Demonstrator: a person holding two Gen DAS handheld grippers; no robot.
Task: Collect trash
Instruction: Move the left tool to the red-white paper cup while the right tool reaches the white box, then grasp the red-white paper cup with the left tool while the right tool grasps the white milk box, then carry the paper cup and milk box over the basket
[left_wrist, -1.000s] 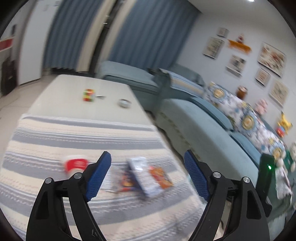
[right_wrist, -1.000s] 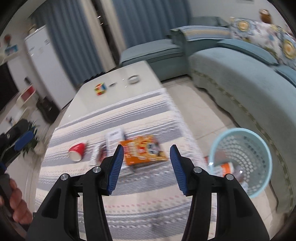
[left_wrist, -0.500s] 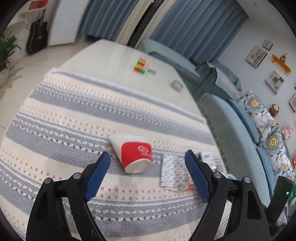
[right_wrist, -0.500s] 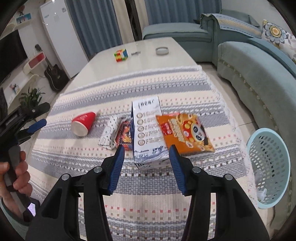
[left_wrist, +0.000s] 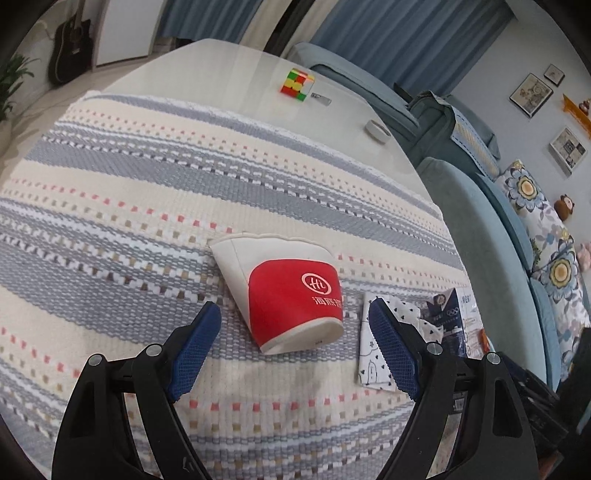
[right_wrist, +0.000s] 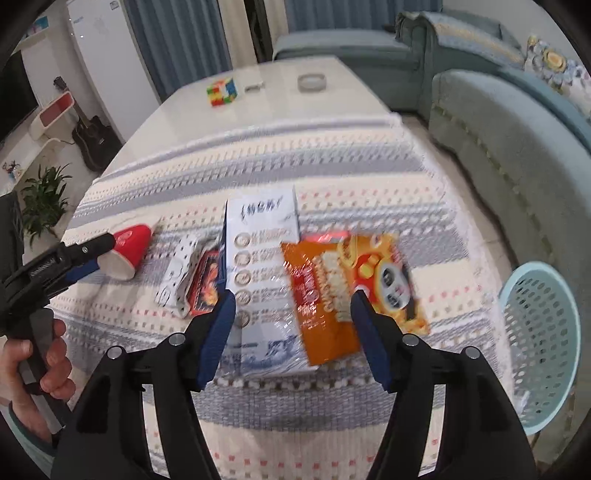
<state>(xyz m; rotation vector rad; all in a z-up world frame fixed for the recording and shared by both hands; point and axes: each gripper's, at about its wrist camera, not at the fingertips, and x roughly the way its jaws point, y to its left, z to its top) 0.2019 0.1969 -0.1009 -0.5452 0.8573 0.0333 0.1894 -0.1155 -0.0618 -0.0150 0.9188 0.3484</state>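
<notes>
Left gripper (left_wrist: 295, 345) released, jaws wide: one red-and-white paper cup (left_wrist: 286, 291) lies on its side just ahead between them, long axis running away, base nearest. Right gripper (right_wrist: 291, 332) jaws just widened, empty, over one white carton (right_wrist: 264, 273) and one orange snack packet (right_wrist: 354, 284). One pale-blue mesh basket (right_wrist: 543, 343) stands right of worktop.

A colourful puzzle cube (left_wrist: 296, 85) is sitting on the bare tabletop (left_wrist: 207, 70) far beyond the jaws, with a small round dish (left_wrist: 377, 131) lying further to the right of it. A striped cloth (left_wrist: 147, 192) is spreading under and ahead of the jaws. A blue sofa (right_wrist: 509, 122) is running along to their right, and a guitar (left_wrist: 72, 44) is leaning far off to the left
</notes>
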